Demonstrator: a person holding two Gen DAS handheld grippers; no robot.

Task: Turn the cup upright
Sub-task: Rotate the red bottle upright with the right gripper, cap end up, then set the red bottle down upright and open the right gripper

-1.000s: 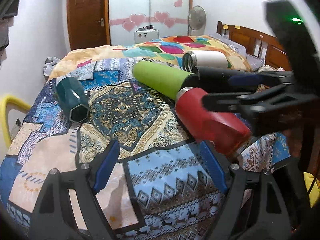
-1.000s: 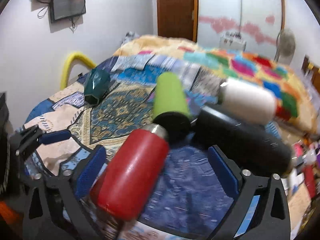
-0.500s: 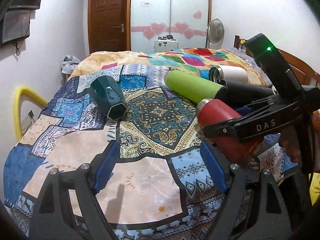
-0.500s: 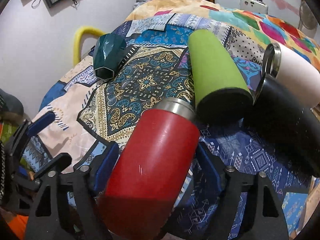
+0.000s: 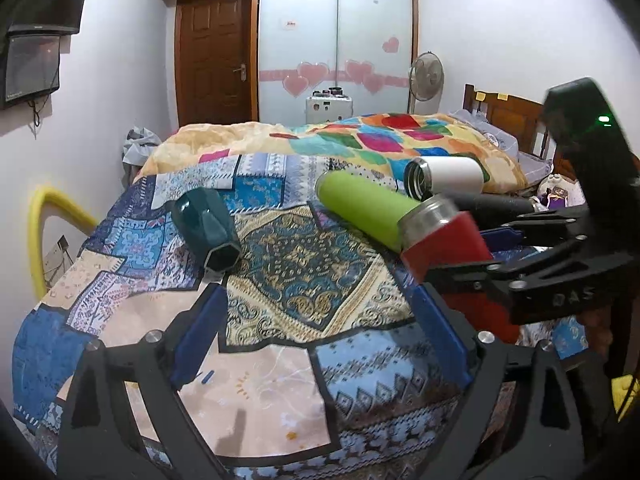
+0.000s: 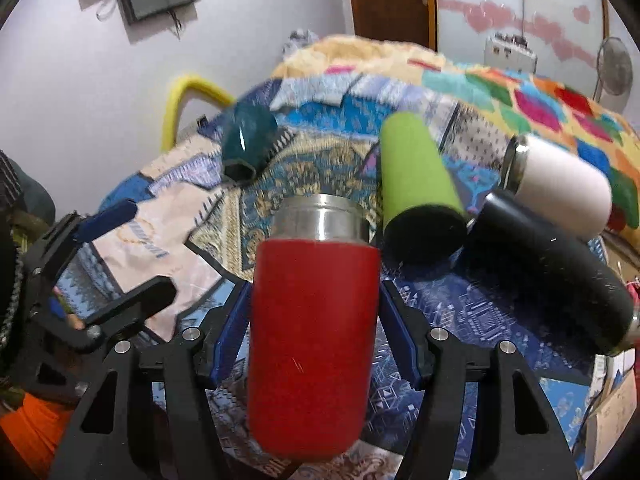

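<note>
My right gripper (image 6: 314, 336) is shut on the red cup (image 6: 312, 340) with a steel rim, its blue pads (image 6: 394, 336) pressed on both sides. The cup is lifted off the bed, rim pointing away from the camera. In the left wrist view the red cup (image 5: 444, 244) is held at the right by the right gripper (image 5: 532, 280). My left gripper (image 5: 320, 336) is open and empty above the patterned quilt (image 5: 280, 384).
On the quilt lie a dark teal cup (image 5: 206, 228), a green cup (image 5: 360, 208), a white cup (image 5: 444, 176) and a black cup (image 6: 552, 272). A yellow rail (image 5: 40, 220) stands at the bed's left side. A wooden headboard (image 5: 508, 116) is at the right.
The right gripper has closed on the red cup and lifted it off the bed, tilting its rim upward. The left gripper has pulled back a little and stays open.
</note>
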